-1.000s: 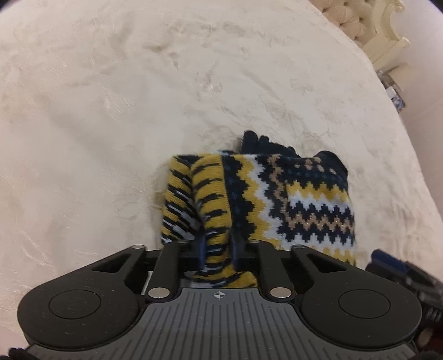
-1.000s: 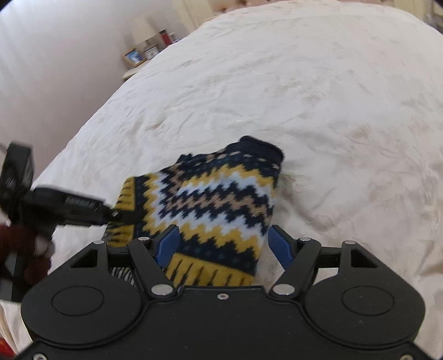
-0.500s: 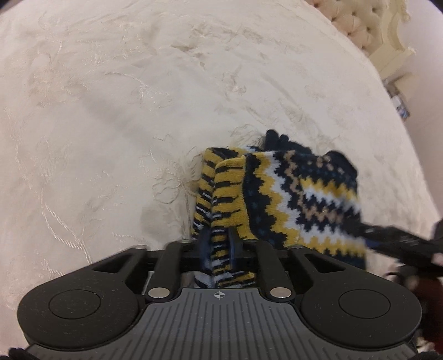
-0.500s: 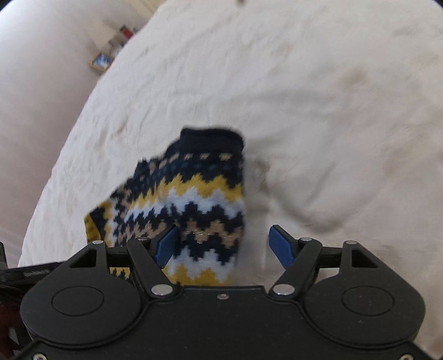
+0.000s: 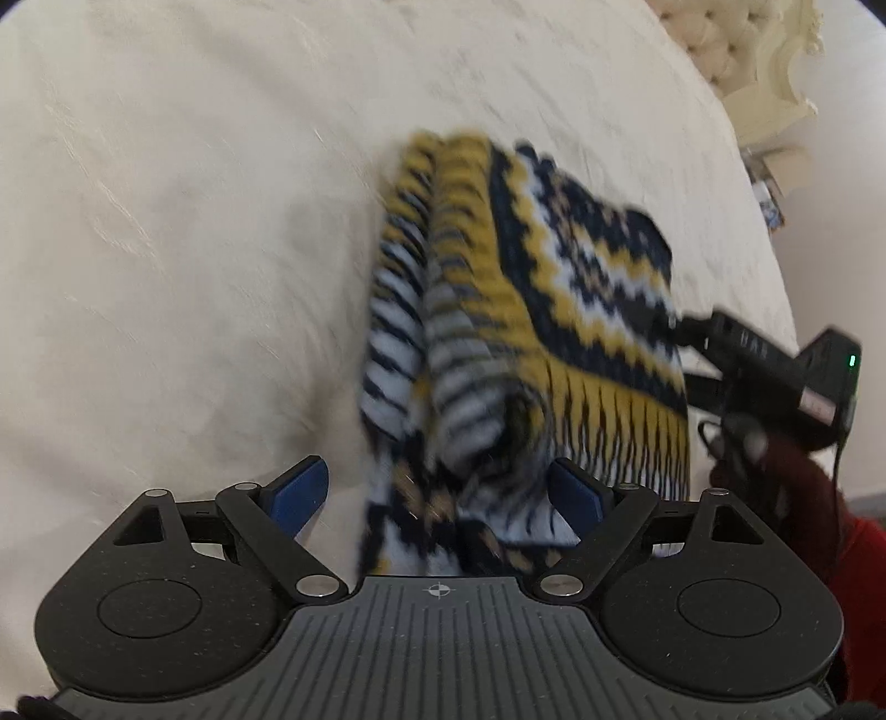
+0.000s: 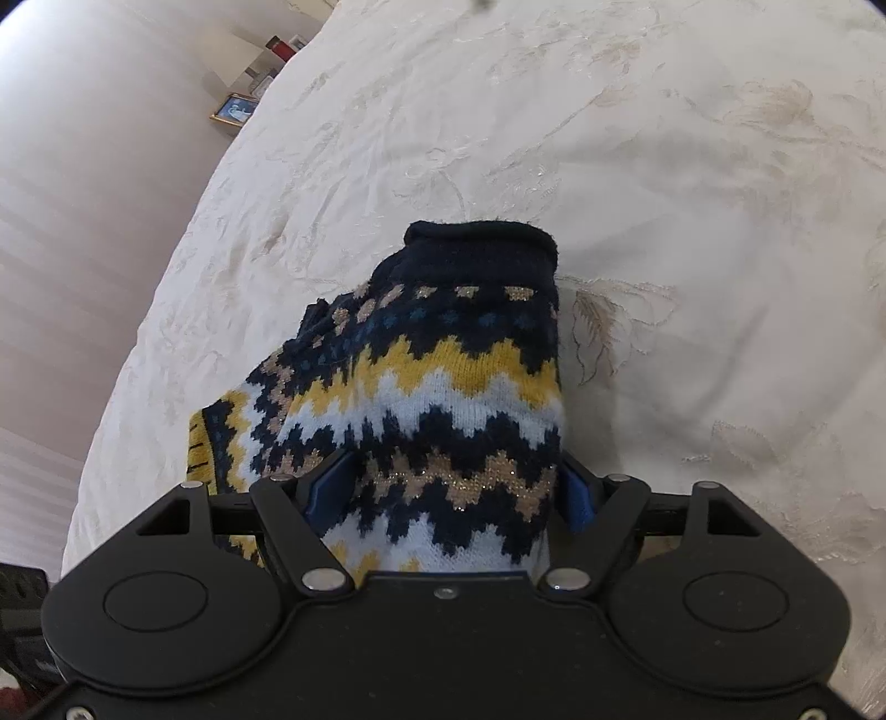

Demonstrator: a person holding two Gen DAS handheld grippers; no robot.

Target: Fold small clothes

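on the bedspread [image 6: 692, 232], a cream embroidered cover that fills both views, i see the knit [image 6: 443, 387], a small navy, yellow and pale blue zigzag garment, bunched and folded over itself. my left gripper [image 5: 437, 493] has its blue pads [image 5: 299, 490] spread wide; the striped, fringed end of the knit [image 5: 498, 310] hangs loosely between them, blurred, and i cannot see either pad pressing it, so i read that gripper as released. my right gripper [image 6: 448, 493] has its fingers set against both sides of the knit's lower band, the cloth filling the gap and bulging above them, so it is grasping the knit. from the right wrist view the navy cuff end sits farthest from the gripper and lies against the bedspread, while the near part rises up into the jaws. from the left wrist view the right gripper [image 5: 681, 327] reaches in at the knit's right edge, with a green light on its body and a hand in a dark red sleeve [image 5: 775, 471] behind it. beyond the bedspread's far right corner in that view stands a tufted cream headboard [image 5: 736, 50]. off the bedspread's left edge in the right wrist view, a lamp [image 6: 232, 55] and a small framed picture [image 6: 235, 109] sit on a low surface by the wall.
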